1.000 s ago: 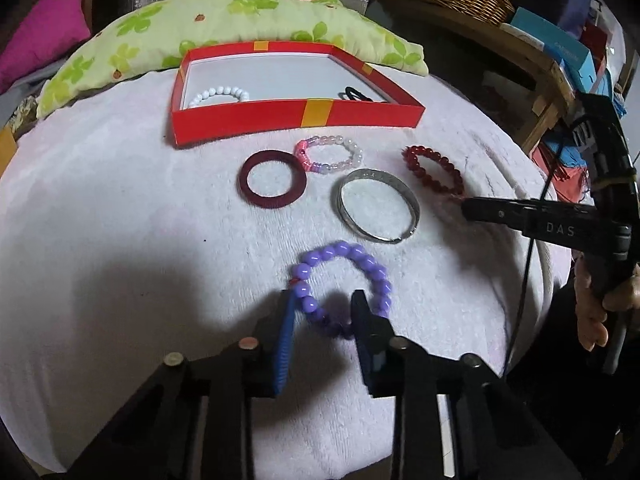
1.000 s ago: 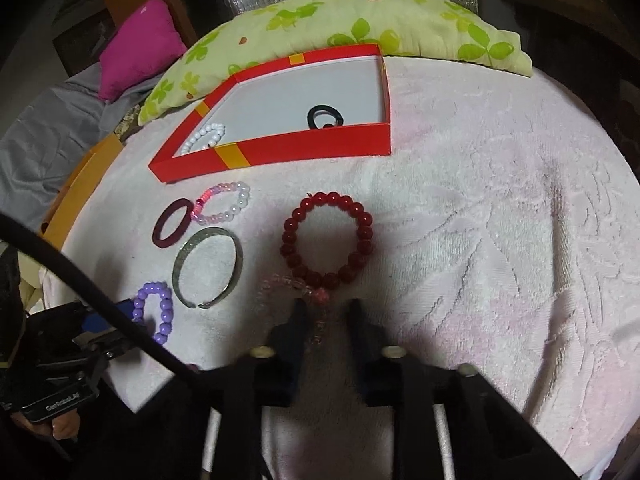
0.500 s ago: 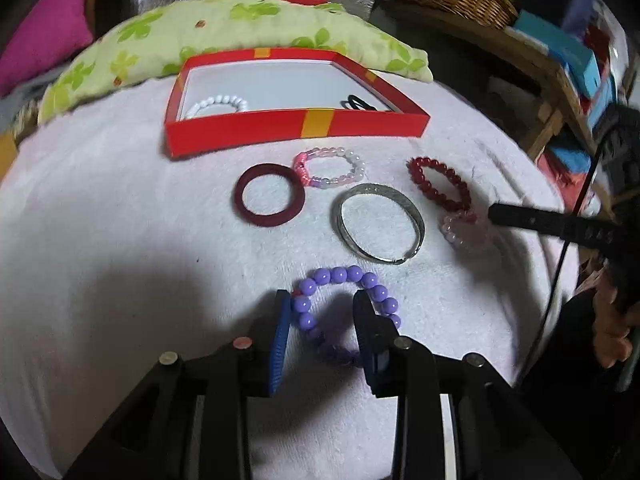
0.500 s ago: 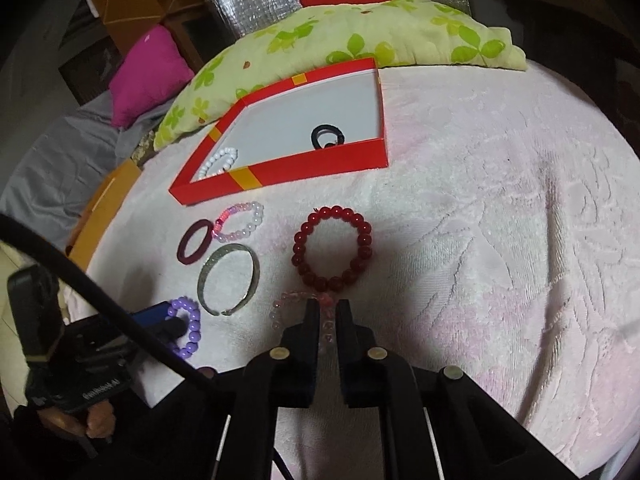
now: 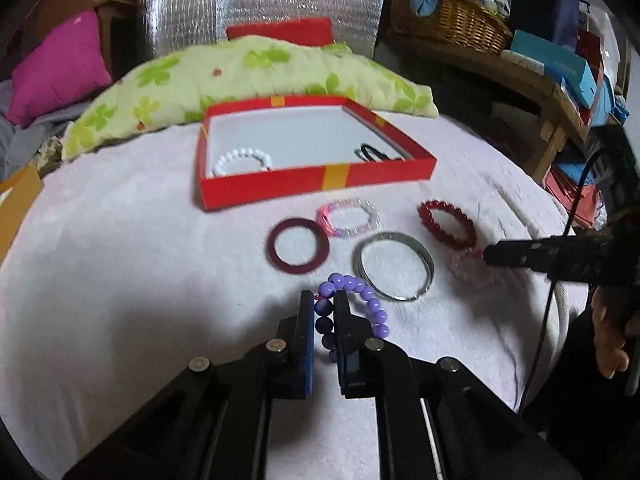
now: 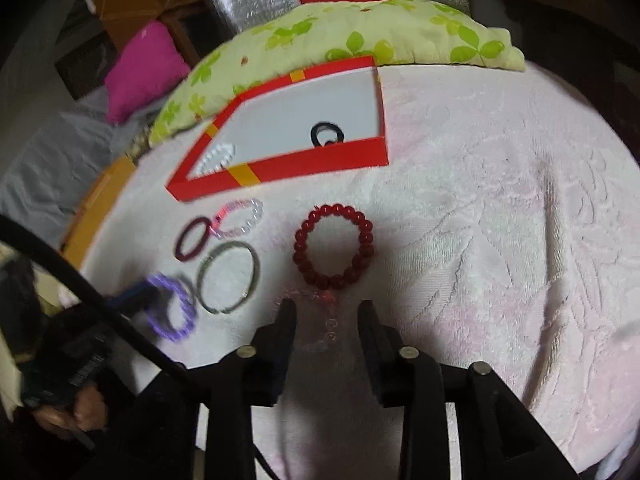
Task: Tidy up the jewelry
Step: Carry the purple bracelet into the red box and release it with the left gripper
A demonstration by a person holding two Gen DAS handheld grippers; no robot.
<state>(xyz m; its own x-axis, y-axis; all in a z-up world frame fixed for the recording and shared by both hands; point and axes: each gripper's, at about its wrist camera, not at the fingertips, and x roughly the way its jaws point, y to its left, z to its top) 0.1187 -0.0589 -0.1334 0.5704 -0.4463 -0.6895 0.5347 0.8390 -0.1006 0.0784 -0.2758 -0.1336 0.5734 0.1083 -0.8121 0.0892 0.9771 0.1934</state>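
Note:
My left gripper (image 5: 323,305) is shut on the purple bead bracelet (image 5: 362,304), raised a little off the pink cloth. My right gripper (image 6: 326,307) is open, with a pale pink clear-bead bracelet (image 6: 326,320) lying between its fingers on the cloth. The red bead bracelet (image 6: 334,246) lies just beyond it. A silver bangle (image 5: 394,266), a dark red ring (image 5: 298,246) and a pink-white bead bracelet (image 5: 350,218) lie before the red box (image 5: 316,178). The box holds a white bead bracelet (image 5: 242,160) and a black hair tie (image 5: 372,152).
A green leaf-print pillow (image 5: 248,76) lies behind the box. A magenta cushion (image 5: 56,68) is at far left, and a wicker basket (image 5: 448,20) and boxes stand on a wooden shelf at right. A black cable (image 6: 100,304) crosses the right wrist view.
My left gripper closed on the purple bracelet and lifted it toward the box. My right gripper, shut on the pale pink bracelet half a second ago, has opened and let it lie.

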